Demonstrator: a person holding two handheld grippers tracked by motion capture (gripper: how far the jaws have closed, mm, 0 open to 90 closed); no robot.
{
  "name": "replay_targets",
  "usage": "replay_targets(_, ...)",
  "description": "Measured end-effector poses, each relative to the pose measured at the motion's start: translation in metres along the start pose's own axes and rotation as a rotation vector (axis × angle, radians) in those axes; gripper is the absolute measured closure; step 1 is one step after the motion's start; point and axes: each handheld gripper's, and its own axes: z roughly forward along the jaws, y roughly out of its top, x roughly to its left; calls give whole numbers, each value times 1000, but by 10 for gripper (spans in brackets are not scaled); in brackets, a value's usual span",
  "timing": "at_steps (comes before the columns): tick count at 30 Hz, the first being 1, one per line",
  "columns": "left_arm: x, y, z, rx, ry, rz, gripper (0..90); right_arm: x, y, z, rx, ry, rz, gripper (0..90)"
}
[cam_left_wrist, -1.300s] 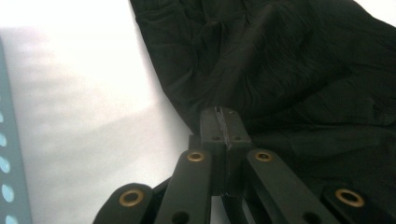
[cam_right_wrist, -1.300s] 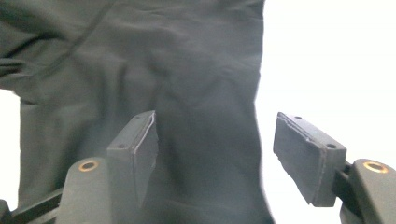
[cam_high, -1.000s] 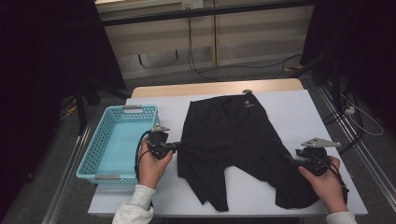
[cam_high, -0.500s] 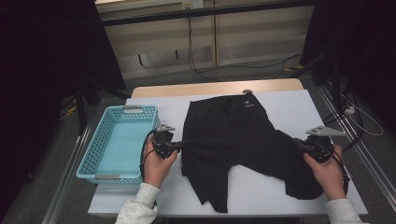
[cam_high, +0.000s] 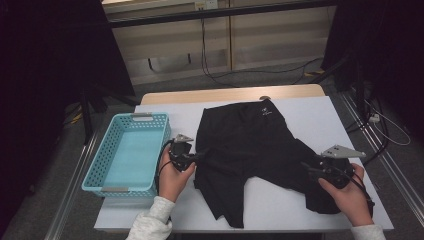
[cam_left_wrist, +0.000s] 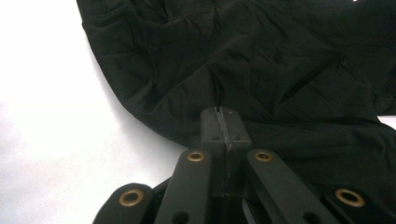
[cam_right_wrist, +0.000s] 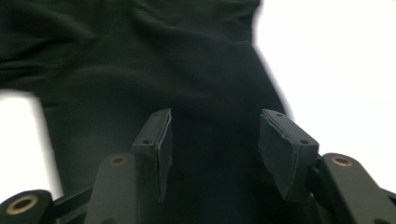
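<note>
L grip pinching shorts, R jaws apart over them.

My left gripper is clamped tight on the left edge of the black shorts, a fold caught btwn its jaws. My right gripper has just been opening; jaws apart w/ fabric beneath them, pads not pressing. Shorts lie spread on the white table, mid-right, just beside the blue basket at left.

No legible text; shorts logo unreadable
</note>
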Motion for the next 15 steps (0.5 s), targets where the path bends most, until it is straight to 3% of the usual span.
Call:
replay_targets(6, -3, 4, 1, -12, -23, -1, 900, 36, -8, -9, 33, 115, -46, 541)
replay_targets(9, -4, 6, 3, -13, -32, -1, 900, 52, -17, -2, 89, 114, -114, 567)
replay_targets(11, -5, 7, 4, -15, -33, 1, 900, 55, -22, 6, 130, 106, -132, 600)
replay_targets(12, -6, 7, 5, -19, -37, -1, 900, 55, -22, 7, 115, 109, -122, 708)
replay_targets(13, -6, 8, 5, -22, -39, -1, 900, 53, -20, 7, 110, 97, -126, 880)
replay_targets(15, -7, 8, 5, -26, -46, -3, 900, 48, -16, 7, 93, 84, -114, 887)
